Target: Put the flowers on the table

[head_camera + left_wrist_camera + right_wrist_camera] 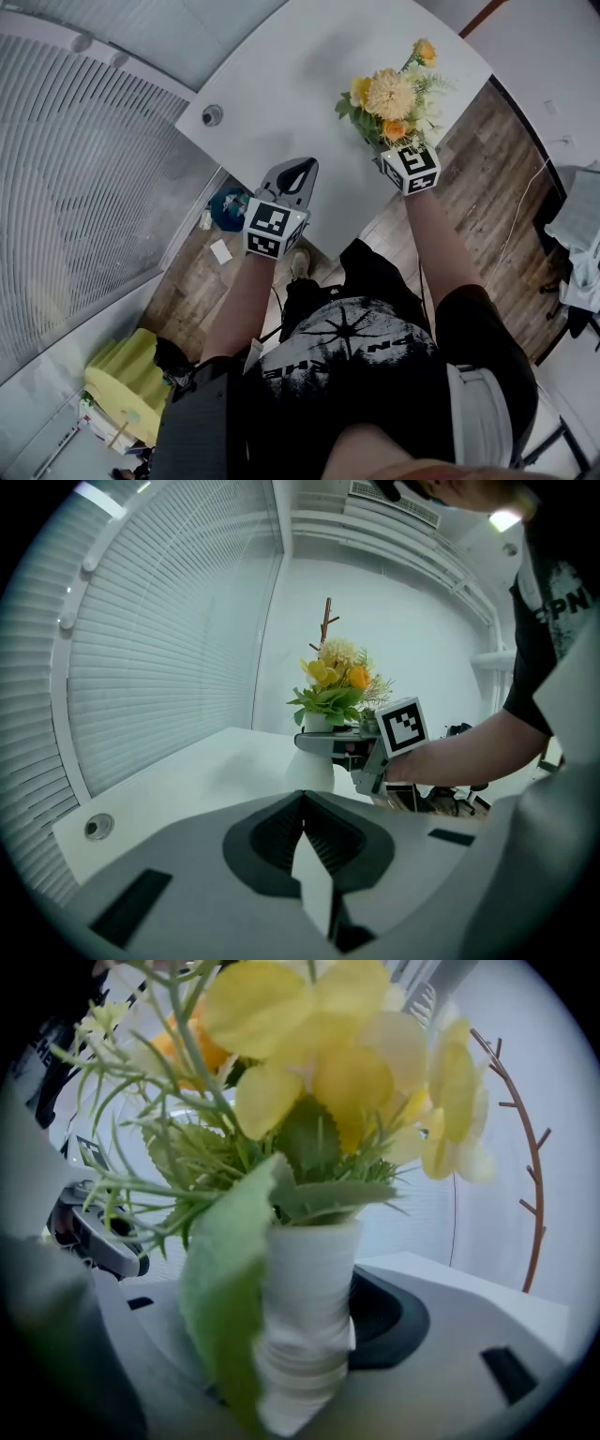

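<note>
The right claw [323, 743] squeezes the vase [305, 1326] of flowers [392, 94] at 1 o'clock, low over the table [281, 84] near its edge, the left claw [298, 173] is closed and empty, and letting go while the vase is tilted could tip it off.

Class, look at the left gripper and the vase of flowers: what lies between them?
Only bare white table lies between the left gripper and the vase of flowers. The left gripper view shows this best.
</note>
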`<state>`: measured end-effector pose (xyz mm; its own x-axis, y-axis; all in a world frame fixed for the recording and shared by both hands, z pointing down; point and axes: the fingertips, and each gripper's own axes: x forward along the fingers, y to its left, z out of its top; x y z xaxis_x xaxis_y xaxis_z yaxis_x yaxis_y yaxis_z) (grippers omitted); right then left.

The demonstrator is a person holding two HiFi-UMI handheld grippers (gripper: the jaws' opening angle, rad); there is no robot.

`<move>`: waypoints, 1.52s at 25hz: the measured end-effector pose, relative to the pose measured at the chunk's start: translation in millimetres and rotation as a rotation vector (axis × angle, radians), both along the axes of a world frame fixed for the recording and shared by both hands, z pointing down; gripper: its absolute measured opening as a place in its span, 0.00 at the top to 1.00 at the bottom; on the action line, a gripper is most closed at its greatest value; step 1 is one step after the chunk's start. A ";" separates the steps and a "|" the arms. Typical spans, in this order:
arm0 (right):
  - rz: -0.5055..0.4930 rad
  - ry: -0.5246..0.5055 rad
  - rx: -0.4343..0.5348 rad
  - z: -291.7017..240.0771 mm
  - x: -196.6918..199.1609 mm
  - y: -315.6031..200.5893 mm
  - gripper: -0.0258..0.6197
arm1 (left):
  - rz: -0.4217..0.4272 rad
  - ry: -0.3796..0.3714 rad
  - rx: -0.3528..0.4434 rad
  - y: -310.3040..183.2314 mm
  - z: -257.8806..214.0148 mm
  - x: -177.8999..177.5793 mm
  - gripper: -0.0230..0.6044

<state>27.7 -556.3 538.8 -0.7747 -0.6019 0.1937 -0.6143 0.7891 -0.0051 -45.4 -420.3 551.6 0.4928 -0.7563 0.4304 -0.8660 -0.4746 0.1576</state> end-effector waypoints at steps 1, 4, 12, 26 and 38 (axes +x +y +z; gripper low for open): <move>-0.003 0.000 0.003 -0.1 -0.3 0.1 0.57 | -0.001 0.000 -0.001 -0.3 0.4 -0.8 0.94; 0.005 0.011 0.015 -0.3 1.2 1.1 0.56 | 0.001 0.001 -0.002 -0.4 -0.1 -0.8 0.94; 0.062 0.003 -0.001 0.4 13.7 7.6 0.53 | 0.033 -0.007 0.002 2.2 -6.6 0.9 0.94; 0.195 -0.013 -0.041 -14.0 50.3 74.5 0.53 | 0.131 -0.025 0.080 19.5 -46.1 10.4 0.94; 0.219 -0.004 0.006 -62.4 49.0 147.4 0.79 | 0.213 -0.020 0.177 51.6 -84.2 17.5 0.94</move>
